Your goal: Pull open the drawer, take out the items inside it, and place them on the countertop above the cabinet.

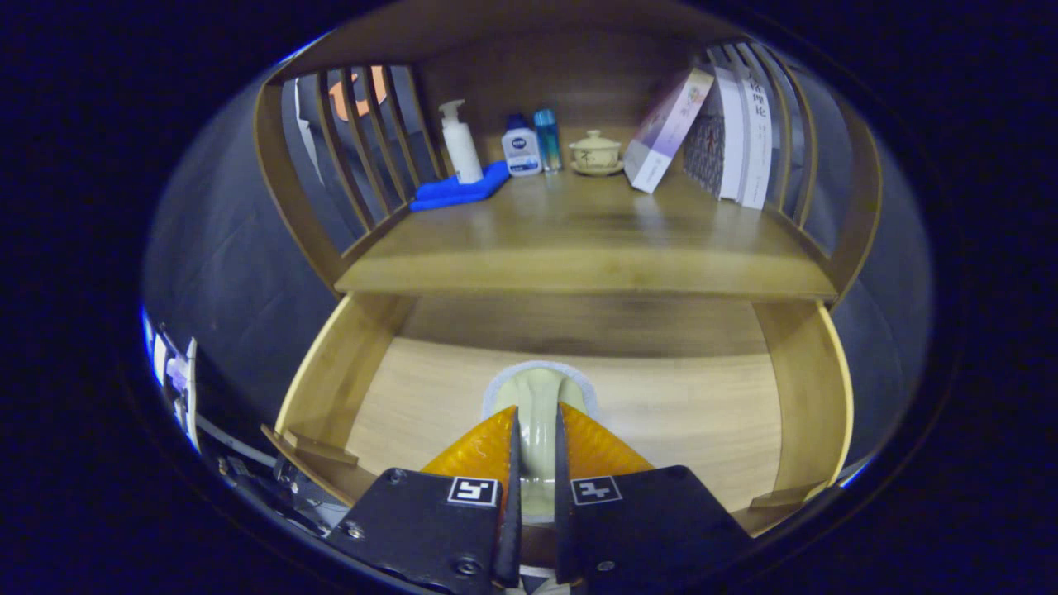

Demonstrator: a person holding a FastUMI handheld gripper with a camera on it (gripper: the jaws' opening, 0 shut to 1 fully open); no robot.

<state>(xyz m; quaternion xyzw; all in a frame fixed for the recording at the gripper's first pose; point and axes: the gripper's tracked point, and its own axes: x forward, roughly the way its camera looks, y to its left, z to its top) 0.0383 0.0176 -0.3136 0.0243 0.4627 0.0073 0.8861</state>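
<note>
gripping pale green cup (537, 397) in open drawer (331, 372), jaws nearly closed on its rim. next: lifting clear, setting on worktop (579, 240) above.

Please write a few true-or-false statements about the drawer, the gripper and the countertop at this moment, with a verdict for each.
1. The drawer is pulled open. True.
2. The gripper has its fingers closed on a pale green item above the drawer floor. True.
3. The pump bottle lies inside the drawer. False: it stands on the countertop, on a blue cloth.
4. The books lie flat. False: they stand leaning at the side.
</note>
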